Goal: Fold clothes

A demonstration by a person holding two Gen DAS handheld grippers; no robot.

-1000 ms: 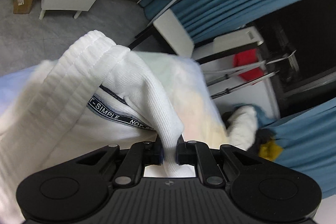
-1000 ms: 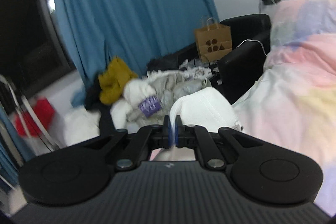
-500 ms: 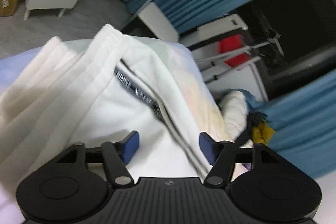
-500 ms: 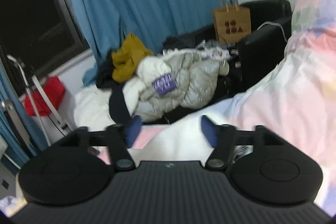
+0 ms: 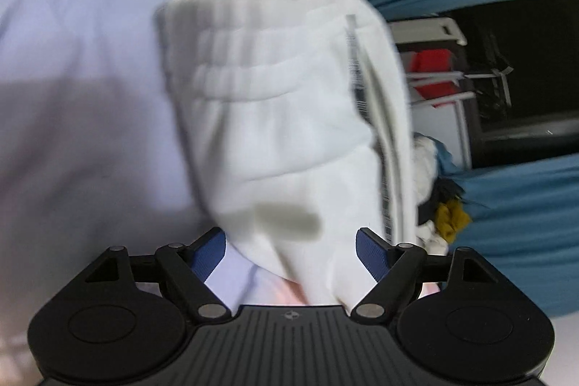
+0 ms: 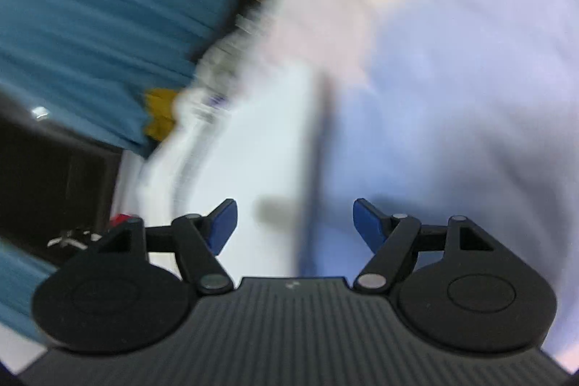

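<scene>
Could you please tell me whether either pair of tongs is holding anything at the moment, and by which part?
Nothing is held: the left tongs and right tongs stand open, released from the folded white cotton garment.

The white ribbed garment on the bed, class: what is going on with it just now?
A person with a handheld gripper in each hand is folding clothes. The white ribbed cotton garment lies folded on the pastel bedspread. The left gripper has just been opening, and its blue pads stand clear either side of the cloth's near edge. The right gripper is open too, with nothing pinched. That view is badly blurred.
</scene>
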